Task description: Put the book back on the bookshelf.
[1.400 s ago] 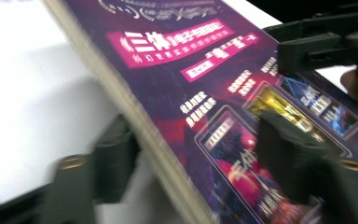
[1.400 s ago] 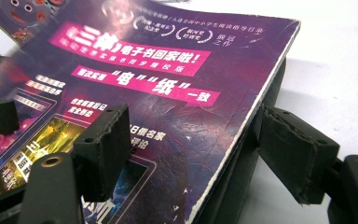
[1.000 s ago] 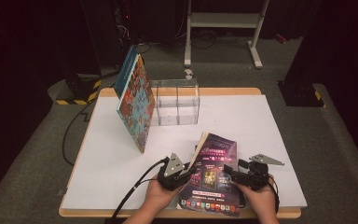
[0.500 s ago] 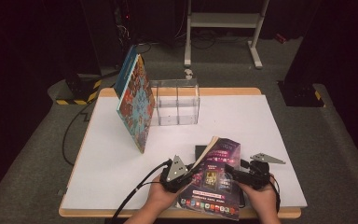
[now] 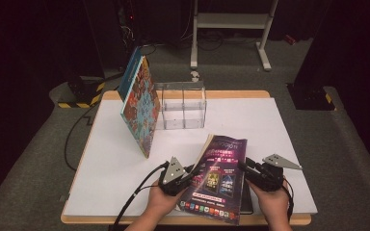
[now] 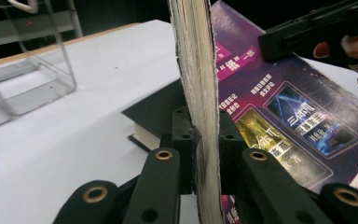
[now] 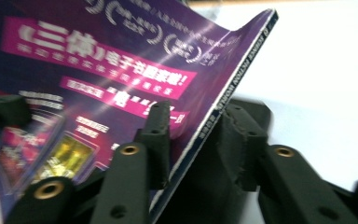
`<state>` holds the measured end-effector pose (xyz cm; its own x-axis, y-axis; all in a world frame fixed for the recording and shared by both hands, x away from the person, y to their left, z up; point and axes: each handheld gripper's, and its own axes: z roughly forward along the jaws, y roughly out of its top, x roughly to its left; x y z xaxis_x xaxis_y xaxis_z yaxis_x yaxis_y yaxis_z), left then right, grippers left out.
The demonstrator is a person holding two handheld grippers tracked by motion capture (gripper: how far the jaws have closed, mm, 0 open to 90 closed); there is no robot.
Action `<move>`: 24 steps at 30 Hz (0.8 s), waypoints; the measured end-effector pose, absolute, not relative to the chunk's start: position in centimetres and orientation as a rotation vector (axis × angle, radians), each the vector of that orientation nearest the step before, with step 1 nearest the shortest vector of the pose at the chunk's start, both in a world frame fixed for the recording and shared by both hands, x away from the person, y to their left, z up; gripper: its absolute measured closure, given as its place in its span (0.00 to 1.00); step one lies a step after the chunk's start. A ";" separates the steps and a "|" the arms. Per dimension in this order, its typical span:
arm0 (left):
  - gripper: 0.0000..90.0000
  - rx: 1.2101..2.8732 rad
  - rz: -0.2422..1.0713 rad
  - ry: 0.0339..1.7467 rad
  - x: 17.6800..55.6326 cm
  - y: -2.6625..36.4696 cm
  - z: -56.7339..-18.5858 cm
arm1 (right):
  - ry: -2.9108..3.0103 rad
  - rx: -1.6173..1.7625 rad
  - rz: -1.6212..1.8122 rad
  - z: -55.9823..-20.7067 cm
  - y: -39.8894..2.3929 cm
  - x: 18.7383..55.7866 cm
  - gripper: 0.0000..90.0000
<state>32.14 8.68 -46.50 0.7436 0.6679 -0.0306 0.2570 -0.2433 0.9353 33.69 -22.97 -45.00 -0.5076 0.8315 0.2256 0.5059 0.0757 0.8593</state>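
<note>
A purple paperback [image 5: 219, 178] is held tilted above the table's front edge, cover facing up. My left gripper [image 5: 185, 175] is shut on its page edge; in the left gripper view the pads [image 6: 184, 140] pinch the block of pages [image 6: 200, 84]. My right gripper [image 5: 244, 168] sits on the spine side. Its jaws have just been closing, and in the right gripper view they clamp the cover [image 7: 98, 56] and spine between them, gripper [image 7: 198, 126]. A black book [image 6: 154, 116] lies flat on the table under the paperback.
A large colourful book [image 5: 139, 103] leans against a clear acrylic box [image 5: 182, 106] at the back of the white table [image 5: 250, 120]. Cables trail off the front edge. A metal stand [image 5: 231, 24] is on the floor behind.
The right gripper's jaws have closed on the paperback's spine and that hand has risen a little. The paperback has swung flatter, cover facing up. The left gripper keeps its grip.
</note>
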 end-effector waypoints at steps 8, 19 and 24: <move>0.91 1.755 0.519 0.756 31.8 11.9 -45.7 | 2.044 1.215 1.470 -42.6 -19.4 33.9 0.80; 0.91 1.657 0.618 0.859 32.7 17.0 -44.9 | 2.081 1.083 1.510 -40.6 -13.0 35.3 0.84; 0.91 1.612 0.677 0.881 34.0 18.0 -44.5 | 2.068 1.049 1.513 -39.9 -10.7 36.8 0.87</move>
